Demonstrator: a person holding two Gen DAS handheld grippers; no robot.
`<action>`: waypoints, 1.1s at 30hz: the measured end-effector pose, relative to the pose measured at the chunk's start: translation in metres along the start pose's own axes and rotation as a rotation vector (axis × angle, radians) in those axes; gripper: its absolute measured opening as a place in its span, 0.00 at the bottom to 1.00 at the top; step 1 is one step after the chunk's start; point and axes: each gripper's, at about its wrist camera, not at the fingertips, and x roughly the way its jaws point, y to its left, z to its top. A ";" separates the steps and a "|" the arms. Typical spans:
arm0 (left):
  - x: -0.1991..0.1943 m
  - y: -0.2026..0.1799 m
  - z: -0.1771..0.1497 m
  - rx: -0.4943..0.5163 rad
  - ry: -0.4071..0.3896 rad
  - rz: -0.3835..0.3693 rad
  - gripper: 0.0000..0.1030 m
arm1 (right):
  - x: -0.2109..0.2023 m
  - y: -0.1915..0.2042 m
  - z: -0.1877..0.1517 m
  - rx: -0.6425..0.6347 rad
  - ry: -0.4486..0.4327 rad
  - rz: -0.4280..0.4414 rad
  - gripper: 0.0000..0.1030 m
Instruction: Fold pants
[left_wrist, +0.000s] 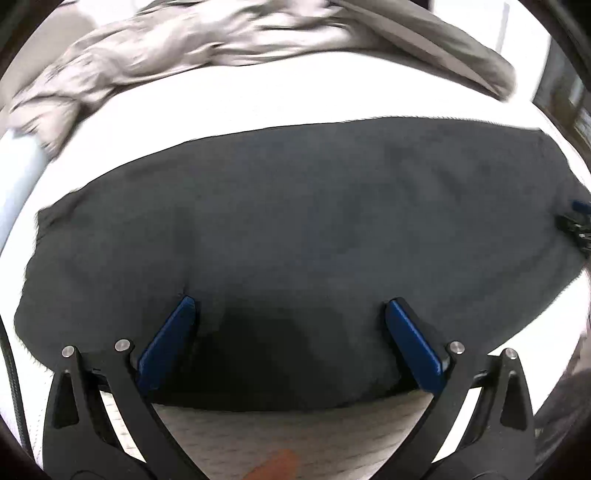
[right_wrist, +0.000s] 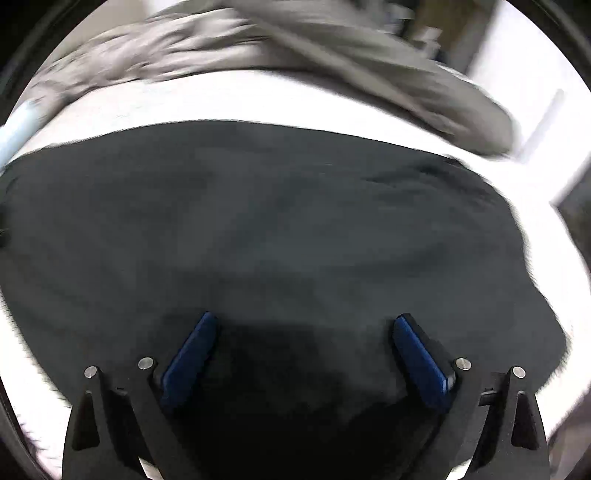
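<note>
Left wrist view has the left gripper (left_wrist: 290, 302) low over the dark pants (left_wrist: 295, 221), fingers spread wide with nothing between them. These pants lie flat on a white bed (left_wrist: 258, 107). Beyond them sits a rumpled grey garment (left_wrist: 221, 33), blurred, possibly another pair. Over the same dark cloth, the right gripper (right_wrist: 306, 317) also has its fingers apart, gripping nothing.

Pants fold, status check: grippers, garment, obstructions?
Left gripper and right gripper open over dark pants. Pants flat on white surface. Grey garment beyond, apart.
</note>
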 end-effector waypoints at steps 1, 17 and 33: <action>-0.002 0.009 -0.004 -0.020 -0.002 -0.049 0.93 | 0.000 -0.007 0.000 0.040 0.002 -0.008 0.95; 0.035 -0.099 0.039 0.125 0.054 -0.009 0.88 | 0.000 0.191 0.062 -0.223 -0.049 0.243 0.95; -0.001 -0.051 0.036 -0.034 -0.024 -0.042 0.75 | 0.007 0.100 0.076 0.107 -0.014 0.095 0.95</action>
